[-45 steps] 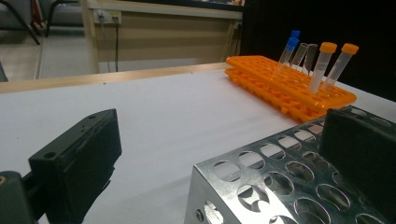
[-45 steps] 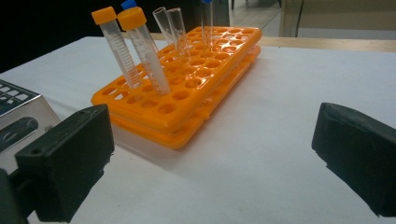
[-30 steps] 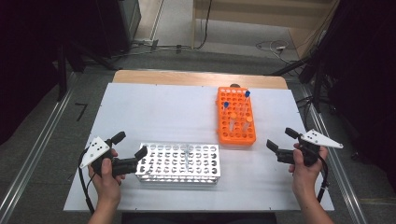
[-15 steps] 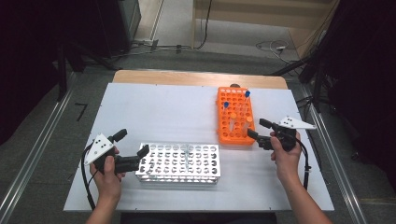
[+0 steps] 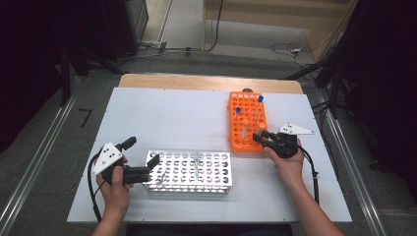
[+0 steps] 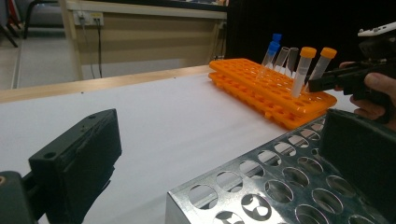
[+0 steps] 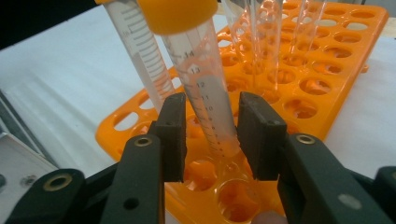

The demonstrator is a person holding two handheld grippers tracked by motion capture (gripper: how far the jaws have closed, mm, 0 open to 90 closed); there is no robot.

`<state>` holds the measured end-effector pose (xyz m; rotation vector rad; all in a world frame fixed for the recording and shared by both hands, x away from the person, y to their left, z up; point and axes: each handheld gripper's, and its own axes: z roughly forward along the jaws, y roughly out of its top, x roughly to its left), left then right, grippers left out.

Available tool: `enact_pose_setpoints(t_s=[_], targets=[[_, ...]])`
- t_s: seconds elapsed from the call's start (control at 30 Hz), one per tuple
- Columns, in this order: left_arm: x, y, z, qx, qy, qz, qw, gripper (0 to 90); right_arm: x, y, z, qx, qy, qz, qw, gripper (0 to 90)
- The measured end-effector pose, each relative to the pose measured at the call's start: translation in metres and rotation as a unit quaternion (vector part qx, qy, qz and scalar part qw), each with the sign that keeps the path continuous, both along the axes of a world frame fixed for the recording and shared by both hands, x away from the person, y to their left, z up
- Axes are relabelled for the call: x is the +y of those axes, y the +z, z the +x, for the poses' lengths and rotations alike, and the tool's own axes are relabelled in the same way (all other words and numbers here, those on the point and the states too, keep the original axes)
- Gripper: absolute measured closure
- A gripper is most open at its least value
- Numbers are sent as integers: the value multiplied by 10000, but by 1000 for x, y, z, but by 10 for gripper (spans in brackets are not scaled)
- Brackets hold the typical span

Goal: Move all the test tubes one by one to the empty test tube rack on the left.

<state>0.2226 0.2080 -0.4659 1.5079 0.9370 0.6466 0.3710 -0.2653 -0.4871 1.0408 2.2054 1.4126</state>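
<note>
Your right hand-held gripper [image 7: 210,135] sits spread around a clear orange-capped tube [image 7: 198,74] standing in the orange plastic rack [image 5: 247,123], pads not quite touching it. Blue-capped tubes [image 5: 259,101] stand farther back. Your left hand-held gripper [image 5: 143,164] is released, straddling the perforated metal rack's [image 5: 189,172] corner on the white bench [image 5: 162,123].
</note>
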Motion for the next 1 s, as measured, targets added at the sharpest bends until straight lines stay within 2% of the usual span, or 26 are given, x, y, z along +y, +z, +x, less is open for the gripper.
enact_pose_setpoints(t_s=[0.1,0.13,0.23,0.37,0.5,0.63,0.73,0.8,0.87,1.0], targets=[[0,1,0,18,6,-24,10000,0,0,-2,-1,-99,-39,2,9999,677],[-1,2,0,30,4,4,10000,0,1,-2,0,-165,-102,-84,9998,716],[-5,5,0,117,6,217,9997,0,-2,-1,0,-159,-134,-58,9998,726],[-12,12,-1,86,-49,330,9994,0,-3,4,-2,-225,-158,11,9996,726],[-20,20,-2,13,-155,376,9992,0,-6,12,-6,-321,-219,142,9991,727],[-31,27,1,41,-416,461,9981,0,-9,22,-10,-378,-212,245,9988,727],[-41,33,5,-2,-607,519,9968,0,-8,31,-15,-398,-92,301,9987,727],[-47,36,7,-10,-647,532,9965,0,-7,36,-20,-379,17,333,9987,727],[-52,39,11,10,-747,517,9959,0,-6,37,-21,-356,39,352,9987,728],[-65,43,18,113,-941,519,9941,0,-2,44,-30,-322,259,388,9984,727]])
